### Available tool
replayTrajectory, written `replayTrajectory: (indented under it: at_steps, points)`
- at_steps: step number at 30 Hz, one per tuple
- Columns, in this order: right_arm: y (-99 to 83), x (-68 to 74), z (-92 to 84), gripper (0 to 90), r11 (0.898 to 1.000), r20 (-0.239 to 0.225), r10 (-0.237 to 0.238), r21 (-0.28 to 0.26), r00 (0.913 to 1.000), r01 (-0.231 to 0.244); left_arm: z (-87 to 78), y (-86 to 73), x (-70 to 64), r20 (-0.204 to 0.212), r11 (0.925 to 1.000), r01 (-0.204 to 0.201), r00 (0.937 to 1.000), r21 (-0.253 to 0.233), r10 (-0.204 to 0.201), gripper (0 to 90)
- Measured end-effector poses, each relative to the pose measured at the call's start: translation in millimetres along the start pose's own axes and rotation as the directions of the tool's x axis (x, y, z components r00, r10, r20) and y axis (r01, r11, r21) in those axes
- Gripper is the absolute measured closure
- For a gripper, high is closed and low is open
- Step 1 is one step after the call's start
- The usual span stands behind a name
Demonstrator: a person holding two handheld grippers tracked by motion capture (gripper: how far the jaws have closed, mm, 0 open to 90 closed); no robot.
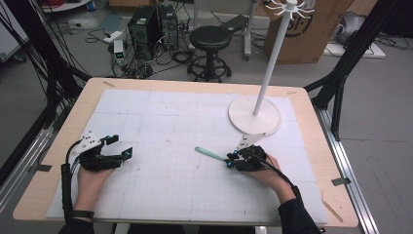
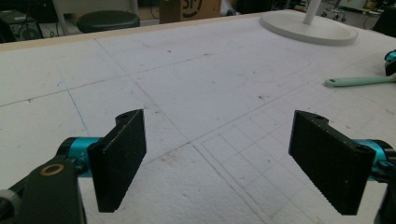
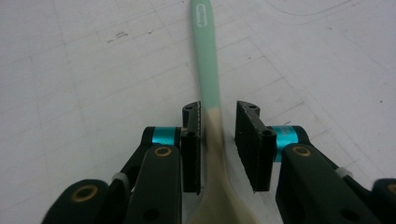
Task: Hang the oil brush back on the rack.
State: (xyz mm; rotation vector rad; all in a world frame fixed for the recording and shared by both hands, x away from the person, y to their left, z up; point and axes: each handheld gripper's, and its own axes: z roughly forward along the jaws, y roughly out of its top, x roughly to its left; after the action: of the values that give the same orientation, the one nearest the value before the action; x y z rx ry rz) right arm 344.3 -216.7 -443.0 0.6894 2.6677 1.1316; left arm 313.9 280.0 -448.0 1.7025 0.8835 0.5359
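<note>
A spoon with a mint-green handle (image 1: 208, 153) and a beige head lies on the white gridded board (image 1: 170, 122), right of centre. My right gripper (image 1: 229, 161) reaches over its near end. In the right gripper view the spoon (image 3: 208, 70) runs between the two black pads; the left pad (image 3: 191, 149) sits against its beige neck, and a narrow gap separates it from the right pad. My left gripper (image 1: 122, 145) rests at the board's left side, its jaws wide apart over bare board (image 2: 219, 140). From there the spoon (image 2: 359, 81) lies far to the right.
A white hanger stand with a round base (image 1: 254, 116) and a tall pole (image 1: 272, 53) stands at the back right of the board; its base (image 2: 308, 28) also appears far off in the left gripper view. A stool (image 1: 210, 38) and computers stand beyond the table.
</note>
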Motion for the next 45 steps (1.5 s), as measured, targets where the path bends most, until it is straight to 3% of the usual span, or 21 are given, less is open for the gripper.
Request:
replayTrajectory:
  at_steps: [5, 15, 26, 29, 33, 37, 44, 45]
  points:
    - [0.4, 2.0, 0.0, 82.0, 1.0, -0.001, 0.002, 0.005, 1.0, -0.002, 0.0, 0.0, -0.2, -0.001, 1.0, -0.002, 1.0, 0.001, 0.002, 19.7]
    - [2.0, 0.9, -1.8, 83.2, 0.999, -0.009, 0.029, 0.014, 0.9995, -0.029, 0.1, 0.0, -0.2, -0.002, 1.0, 0.0, 1.0, 0.0, 0.0, 19.7]
    - [3.0, -3.0, -21.4, 83.3, 0.993, 0.005, 0.073, -0.09, 0.9973, -0.072, 0.1, 0.1, -0.2, -0.003, 1.0, -0.005, 1.0, 0.002, 0.005, 19.8]
    - [3.1, -7.7, -35.5, 83.3, 0.982, 0.01, 0.115, -0.151, 0.9933, -0.113, 0.1, 0.1, -0.3, -0.002, 1.0, -0.004, 1.0, 0.002, 0.004, 19.8]
    - [5.4, -12.8, -53.0, 83.3, 0.971, 0.022, 0.139, -0.2, 0.9901, -0.132, 0.2, 0.1, -0.4, -0.004, 1.0, -0.005, 1.0, 0.002, 0.005, 19.8]
    - [9.2, -15.9, -67.7, 83.3, 0.965, 0.032, 0.142, -0.228, 0.9894, -0.131, 0.1, 0.0, -0.6, -0.004, 1.0, -0.006, 1.0, 0.002, 0.006, 19.8]
    - [24.1, -22.2, -113.8, 83.2, 0.949, 0.088, 0.154, -0.289, 0.9842, -0.122, 0.1, 0.0, -0.6, -0.002, 1.0, -0.006, 1.0, 0.001, 0.006, 19.8]
    - [24.1, -22.2, -113.8, 83.2, 0.949, 0.088, 0.154, -0.289, 0.9842, -0.122, 0.0, 0.0, -0.6, -0.002, 1.0, -0.006, 1.0, 0.001, 0.006, 19.8]
